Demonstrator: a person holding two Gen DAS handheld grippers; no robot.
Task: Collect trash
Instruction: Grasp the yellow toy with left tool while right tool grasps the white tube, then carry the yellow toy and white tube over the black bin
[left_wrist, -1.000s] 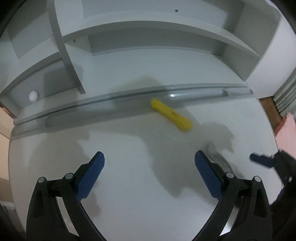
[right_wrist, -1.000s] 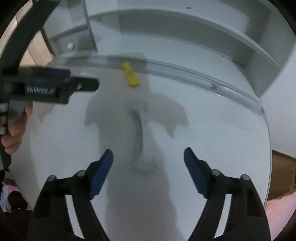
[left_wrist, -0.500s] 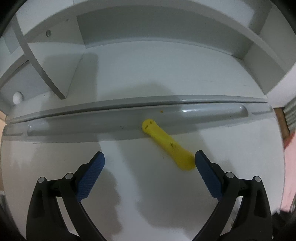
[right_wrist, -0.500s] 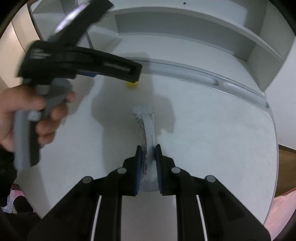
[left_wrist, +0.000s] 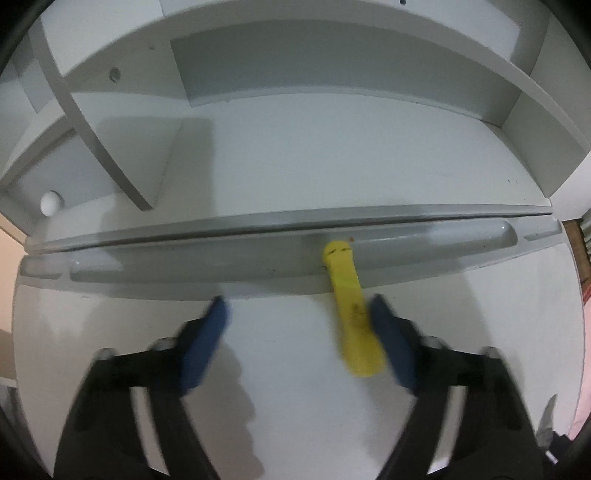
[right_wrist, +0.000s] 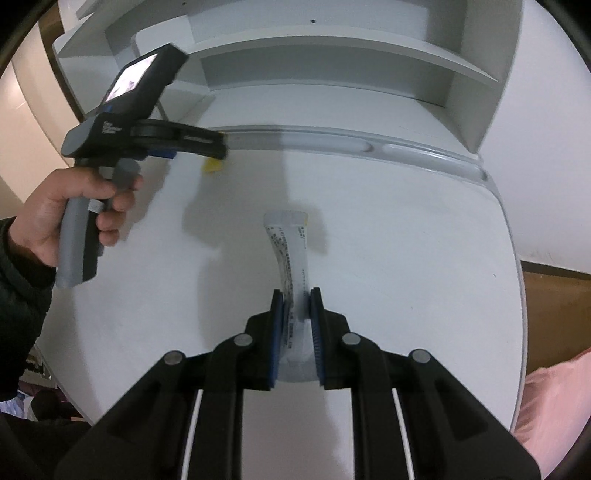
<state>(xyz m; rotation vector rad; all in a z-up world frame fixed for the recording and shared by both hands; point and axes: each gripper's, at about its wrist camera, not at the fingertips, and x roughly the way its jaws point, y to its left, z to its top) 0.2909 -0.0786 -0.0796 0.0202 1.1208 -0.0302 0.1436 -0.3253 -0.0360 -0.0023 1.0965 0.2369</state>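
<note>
A yellow tube-shaped piece of trash lies on the white desk, its far end in the grey pen groove. My left gripper is open, its blue pads on either side of the tube, the right pad almost touching it. The jaws look blurred with motion. In the right wrist view, my right gripper is shut on a white squeezed tube with black print, which sticks out forward above the desk. The left gripper's body shows there, over the yellow piece.
White shelving rises behind the groove, with an upright divider at the left. A small white ball sits in the left cubby. The desk's right edge curves away; pink fabric lies beyond.
My right gripper closed on the white tube and lifted it. My left gripper moved forward to the yellow piece, which now lies between its narrowing jaws.
</note>
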